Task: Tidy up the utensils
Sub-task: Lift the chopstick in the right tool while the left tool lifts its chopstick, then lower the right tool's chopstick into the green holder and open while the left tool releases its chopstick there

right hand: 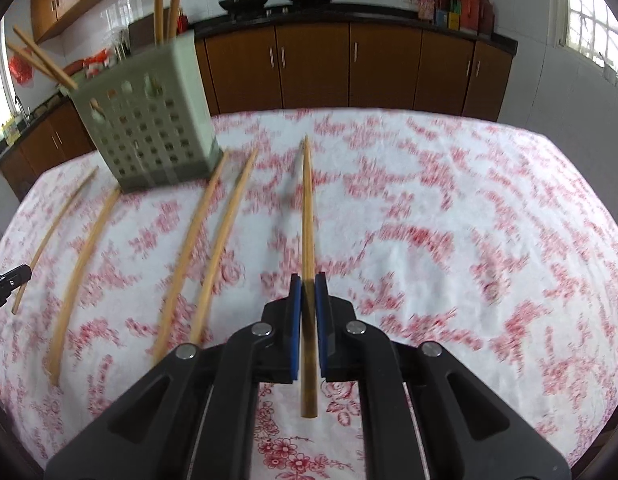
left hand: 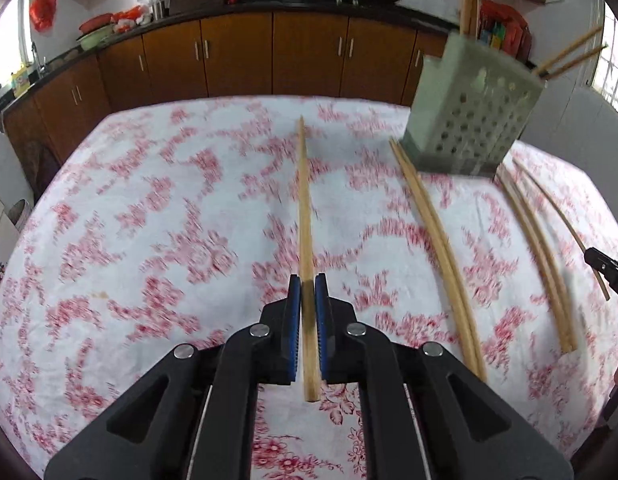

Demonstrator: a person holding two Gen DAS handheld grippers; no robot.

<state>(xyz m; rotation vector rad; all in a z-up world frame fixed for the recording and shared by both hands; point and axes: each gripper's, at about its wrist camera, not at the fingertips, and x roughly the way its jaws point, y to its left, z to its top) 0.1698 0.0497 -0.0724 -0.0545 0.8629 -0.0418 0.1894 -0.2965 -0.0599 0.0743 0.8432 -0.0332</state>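
My left gripper (left hand: pixel 307 280) is shut on a wooden chopstick (left hand: pixel 305 208) that points forward above the table. My right gripper (right hand: pixel 307 280) is shut on another wooden chopstick (right hand: pixel 307 208), held the same way. A grey-green perforated utensil holder (left hand: pixel 469 116) stands at the far right in the left wrist view and at the far left in the right wrist view (right hand: pixel 149 120), with several chopsticks sticking out of it. Several loose chopsticks (left hand: pixel 437 248) lie on the cloth beside the holder; they also show in the right wrist view (right hand: pixel 205 248).
The table wears a white cloth with red flowers (left hand: pixel 149 220). Brown cabinets (left hand: pixel 309 52) and a dark counter with pots run along the back wall. The tip of the other gripper shows at the right edge (left hand: pixel 607 268) and at the left edge (right hand: pixel 9 280).
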